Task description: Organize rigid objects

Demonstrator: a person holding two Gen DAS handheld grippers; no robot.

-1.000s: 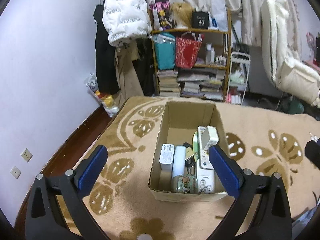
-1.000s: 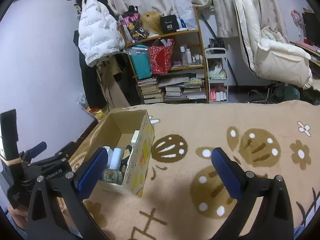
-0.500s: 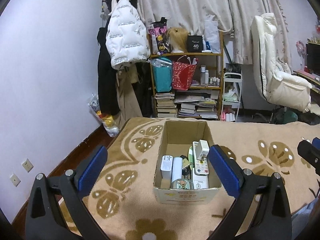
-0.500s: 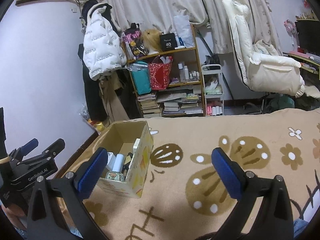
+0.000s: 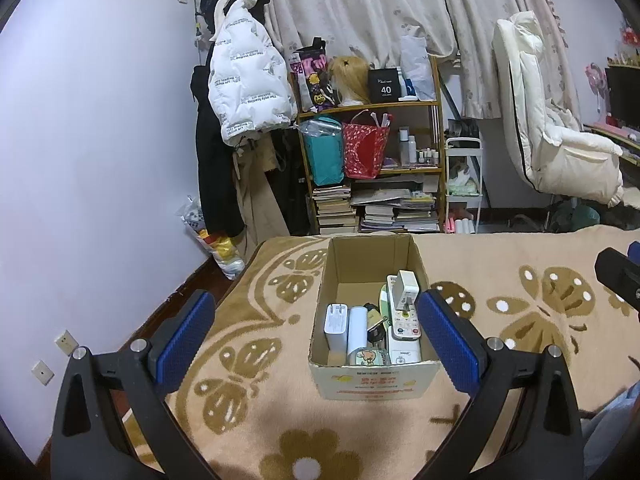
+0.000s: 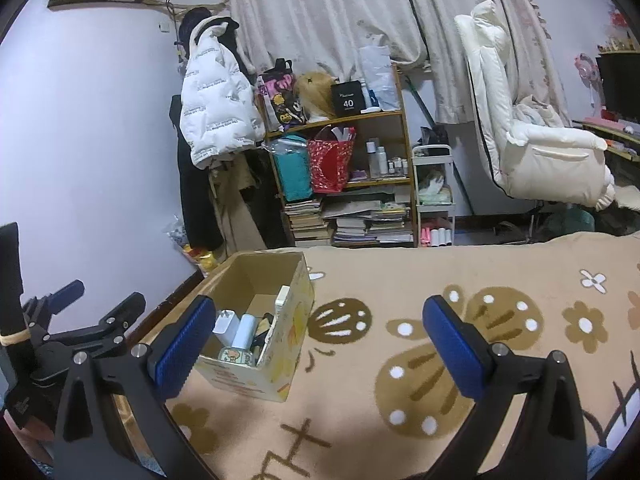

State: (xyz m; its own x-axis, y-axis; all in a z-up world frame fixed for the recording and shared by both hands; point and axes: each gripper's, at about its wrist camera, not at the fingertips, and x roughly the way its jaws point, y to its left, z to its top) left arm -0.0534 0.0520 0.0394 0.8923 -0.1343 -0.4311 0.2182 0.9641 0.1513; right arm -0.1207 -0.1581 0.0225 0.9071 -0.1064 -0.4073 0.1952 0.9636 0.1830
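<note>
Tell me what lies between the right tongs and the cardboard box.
Only bare tan patterned blanket, seen in the right wrist view, separates the right tongs from the open cardboard box.

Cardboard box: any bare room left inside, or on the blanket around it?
Inside the cardboard box, the far half by the back wall is bare; the near half is packed with the white charger, remote and small tin. The patterned blanket right of the box lies bare, under the open right claw.

A cardboard box (image 5: 374, 380) sits on the blanket (image 5: 520, 280), small items (image 5: 376, 328) inside, a bookshelf (image 5: 372, 168) behind.
</note>
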